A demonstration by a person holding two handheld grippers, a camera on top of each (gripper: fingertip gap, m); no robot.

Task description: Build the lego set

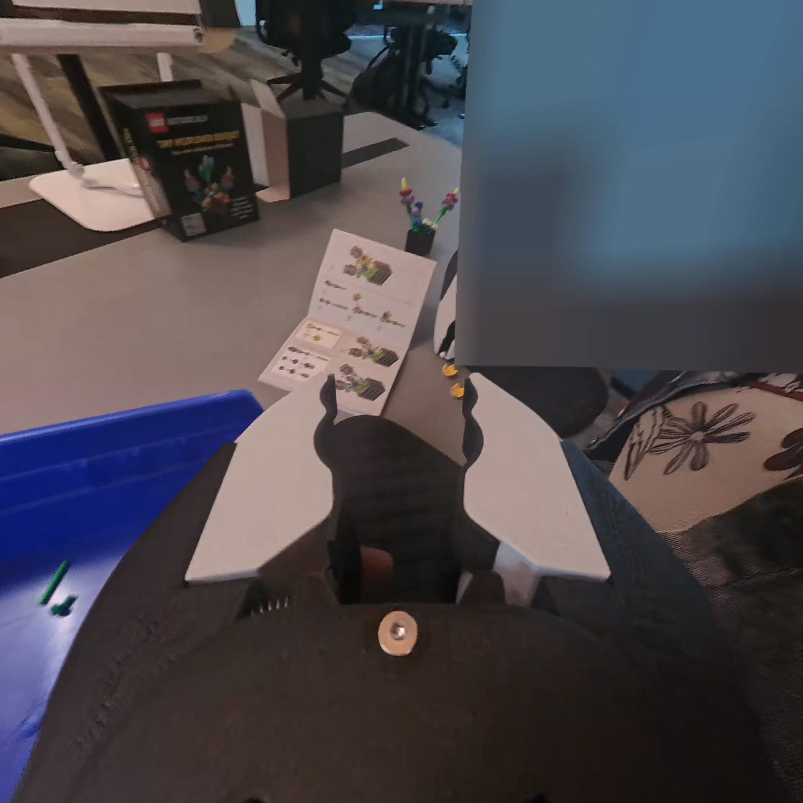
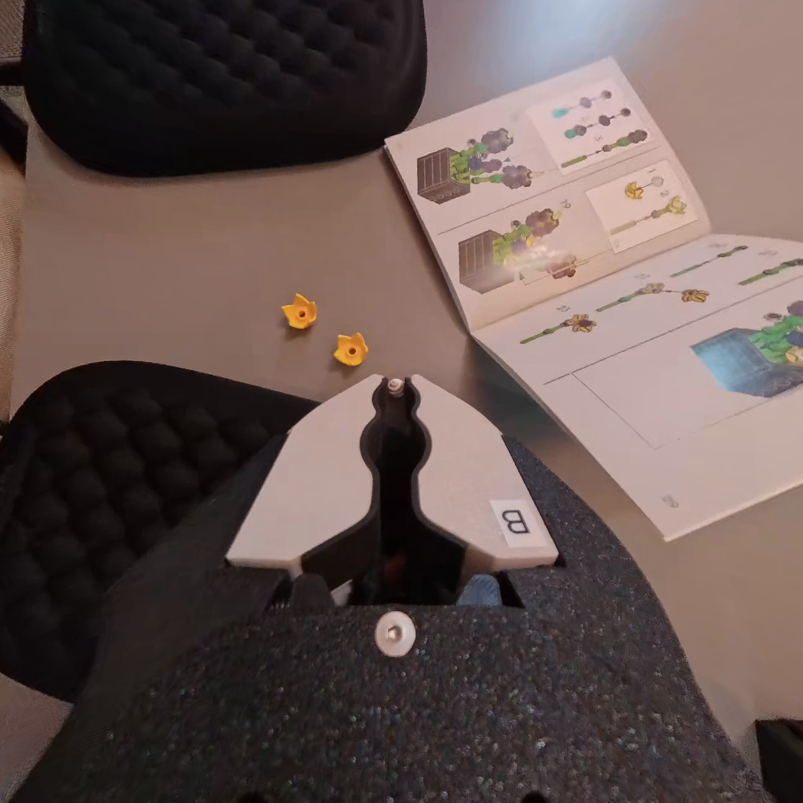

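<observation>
My right gripper [image 2: 395, 384] is shut on a small white round lego piece [image 2: 395, 385] held at its fingertips, just above the grey table. Two yellow flower pieces [image 2: 299, 313] [image 2: 351, 343] lie on the table just ahead and left of it; they also show in the left wrist view [image 1: 449, 370]. My left gripper [image 1: 397, 391] is open and empty, raised over the near edge of the table beside a blue bin [image 1: 108, 469]. The open instruction booklet [image 1: 360, 321] [image 2: 586, 278] lies flat. A partly built flower bouquet in a black pot [image 1: 420, 226] stands behind the booklet.
The blue bin holds green stem pieces [image 1: 54, 588]. The black lego box [image 1: 191, 165] and a white lamp base [image 1: 91, 191] stand at the back left. Two black padded rests [image 2: 217, 74] [image 2: 108, 499] lie left of the yellow pieces. A person's flowered clothing [image 1: 695, 443] is at right.
</observation>
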